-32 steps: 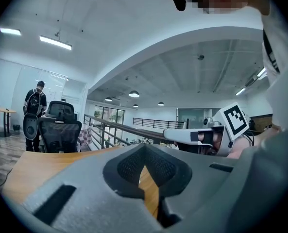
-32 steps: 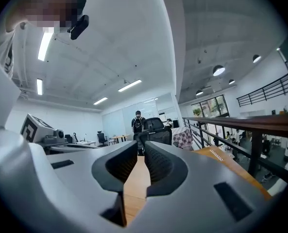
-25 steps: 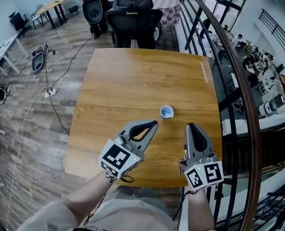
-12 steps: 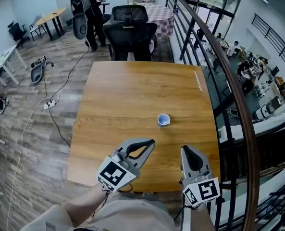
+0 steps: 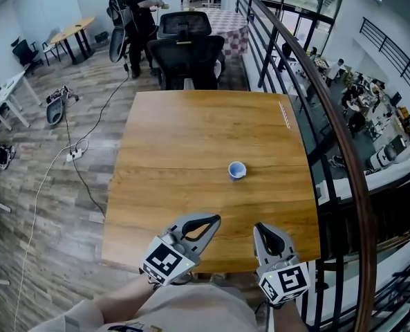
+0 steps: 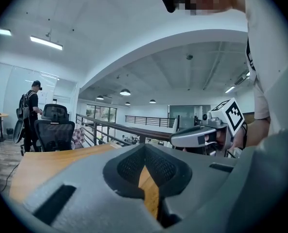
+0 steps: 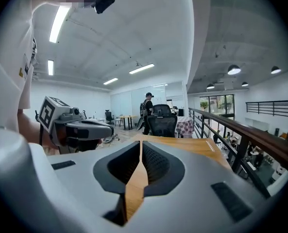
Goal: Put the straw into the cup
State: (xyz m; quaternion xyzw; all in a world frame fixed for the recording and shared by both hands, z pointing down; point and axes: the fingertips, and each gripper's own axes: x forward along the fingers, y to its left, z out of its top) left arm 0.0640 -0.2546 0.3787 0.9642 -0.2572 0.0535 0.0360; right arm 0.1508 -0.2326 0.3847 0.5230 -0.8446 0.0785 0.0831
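A small blue-and-white cup (image 5: pixel 237 170) stands upright on the wooden table (image 5: pixel 184 151), right of its middle. A thin white straw (image 5: pixel 285 114) lies flat near the far right edge, and also shows in the right gripper view as a pale straw (image 7: pixel 210 145) on the table top. My left gripper (image 5: pixel 216 218) is shut and empty, over the near edge of the table. My right gripper (image 5: pixel 258 226) is beside it, also shut with nothing between its jaws. Both point toward the cup, well short of it. In both gripper views the cup is hidden behind the jaws.
A black office chair (image 5: pixel 185 47) stands at the table's far edge, with a person (image 5: pixel 132 5) standing behind it to the left. A dark railing (image 5: pixel 329 116) runs along the table's right side. Cables (image 5: pixel 66 151) lie on the floor to the left.
Both grippers have drawn back toward me, from over the table to its near edge. They stay shut. A person has come into view behind the chair.
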